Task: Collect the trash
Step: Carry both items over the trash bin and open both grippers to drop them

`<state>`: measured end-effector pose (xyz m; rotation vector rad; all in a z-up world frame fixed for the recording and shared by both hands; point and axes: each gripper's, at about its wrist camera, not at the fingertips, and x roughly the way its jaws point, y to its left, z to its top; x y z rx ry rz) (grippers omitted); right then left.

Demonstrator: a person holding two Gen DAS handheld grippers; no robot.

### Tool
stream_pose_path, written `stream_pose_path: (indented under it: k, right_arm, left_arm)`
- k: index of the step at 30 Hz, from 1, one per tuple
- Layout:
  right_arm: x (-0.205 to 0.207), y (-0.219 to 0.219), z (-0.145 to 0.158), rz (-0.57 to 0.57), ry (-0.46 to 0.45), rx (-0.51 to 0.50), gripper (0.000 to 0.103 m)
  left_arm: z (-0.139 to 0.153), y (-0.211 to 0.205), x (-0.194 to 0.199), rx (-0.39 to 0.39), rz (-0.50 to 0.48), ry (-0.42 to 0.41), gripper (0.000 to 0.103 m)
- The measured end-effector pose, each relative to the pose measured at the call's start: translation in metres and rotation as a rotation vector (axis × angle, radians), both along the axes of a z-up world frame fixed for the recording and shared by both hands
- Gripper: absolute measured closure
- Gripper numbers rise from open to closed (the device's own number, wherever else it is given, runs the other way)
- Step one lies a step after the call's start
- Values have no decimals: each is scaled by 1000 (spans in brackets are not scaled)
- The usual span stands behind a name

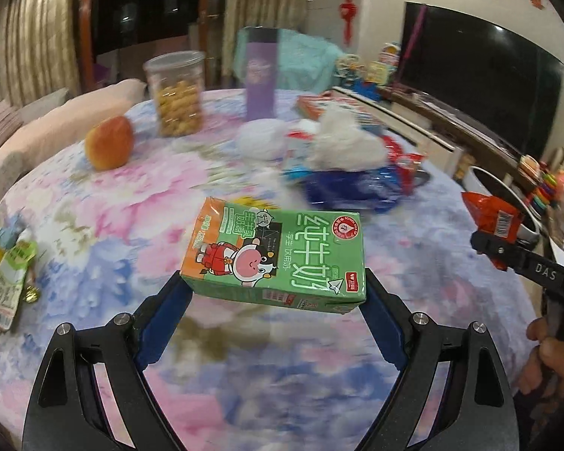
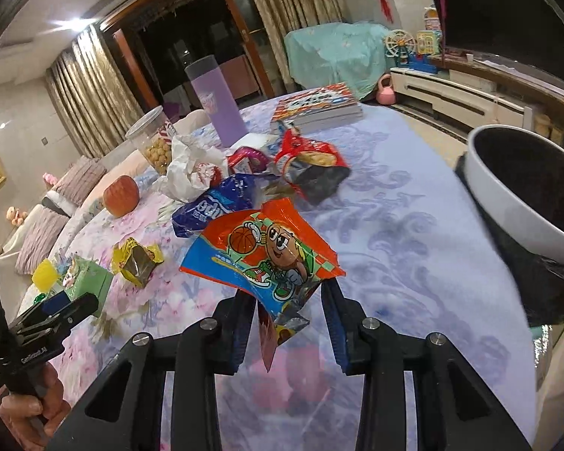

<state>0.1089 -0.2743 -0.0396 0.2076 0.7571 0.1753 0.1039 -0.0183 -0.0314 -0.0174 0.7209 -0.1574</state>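
Around you on the flowered table [image 2: 413, 195] lie a blue wrapper [image 2: 214, 203], crumpled tissue [image 1: 342, 143] and an apple [image 1: 109, 143], while your left gripper [image 1: 272, 293] fingers clamp the green milk carton [image 1: 278, 255] aloft and your right gripper [image 2: 287, 293] fingers pinch the orange snack bag [image 2: 263, 251] beside the bin [image 2: 526, 188].

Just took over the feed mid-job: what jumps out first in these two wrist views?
Each gripper already holds trash above the floral tablecloth: the left gripper clamps a green milk carton, and the right gripper pinches an orange snack wrapper. A white bin with a black liner waits at the table's right edge, with more wrappers heaped mid-table.
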Motion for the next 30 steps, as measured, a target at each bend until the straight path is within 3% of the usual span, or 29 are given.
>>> stream_pose_path:
  k: [15,30]
  right_arm:
    - [-45,-75,17,-109,-26,13,67]
    - [-60,-149,28,-223,-32,27,67]
  left_arm:
    - [11,-103,0,10,-197,-14,14]
    - [18,-196,14,22,-374,-16,14]
